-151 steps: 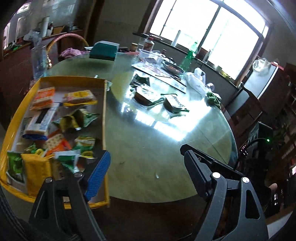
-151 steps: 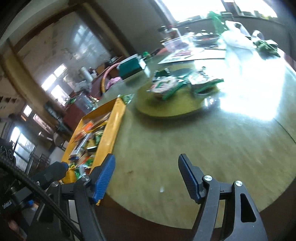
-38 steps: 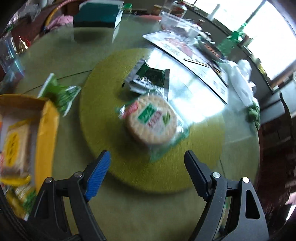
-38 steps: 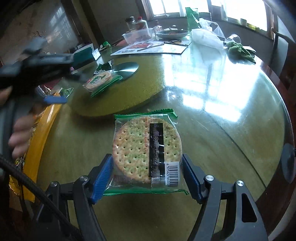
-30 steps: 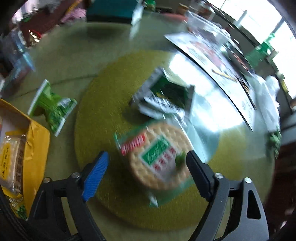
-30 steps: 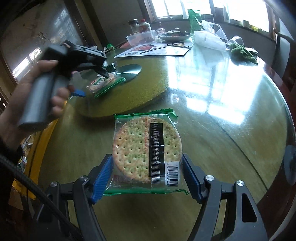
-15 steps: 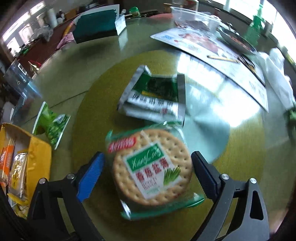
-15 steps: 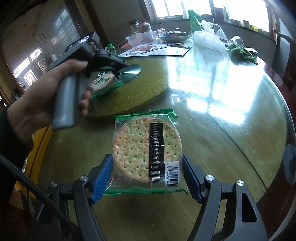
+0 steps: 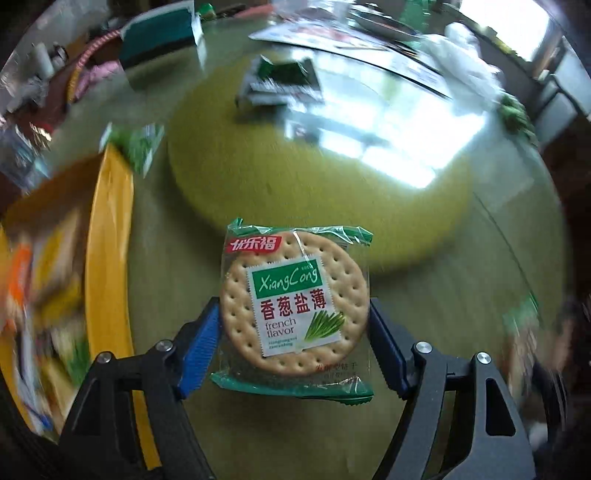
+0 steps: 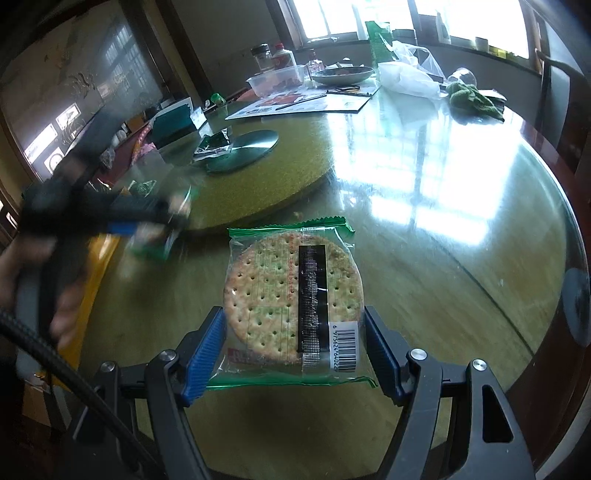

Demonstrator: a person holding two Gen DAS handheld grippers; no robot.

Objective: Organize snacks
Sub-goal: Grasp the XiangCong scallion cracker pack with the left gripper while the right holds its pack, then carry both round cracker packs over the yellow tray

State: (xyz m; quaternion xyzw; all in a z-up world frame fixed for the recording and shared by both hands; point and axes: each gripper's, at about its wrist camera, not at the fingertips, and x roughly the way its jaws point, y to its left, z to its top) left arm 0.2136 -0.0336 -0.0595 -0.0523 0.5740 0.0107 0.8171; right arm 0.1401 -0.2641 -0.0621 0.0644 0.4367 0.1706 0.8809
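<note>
The left gripper (image 9: 293, 341) is closing, both pads against a round green-wrapped cracker packet (image 9: 295, 302) held above the glass table (image 9: 461, 266), beside the yellow tray (image 9: 109, 236). The right gripper (image 10: 293, 345) clamps 1 matching barcode-side cracker packet (image 10: 293, 299) near the round green turntable (image 10: 295, 166).

Daylight pours in from the windows (image 10: 369, 18) at the back, blown out to pure white, and it bounces off the glass table (image 10: 461, 206) in big glare patches. The left wrist view is smeared with motion blur, especially the yellow tray (image 9: 107, 258) and far clutter, though the cracker packet (image 9: 295, 306) stays sharp. Right wrist view is crisp except the blurred left gripper (image 10: 140, 218). Heavy fisheye bending, dark corners.
</note>
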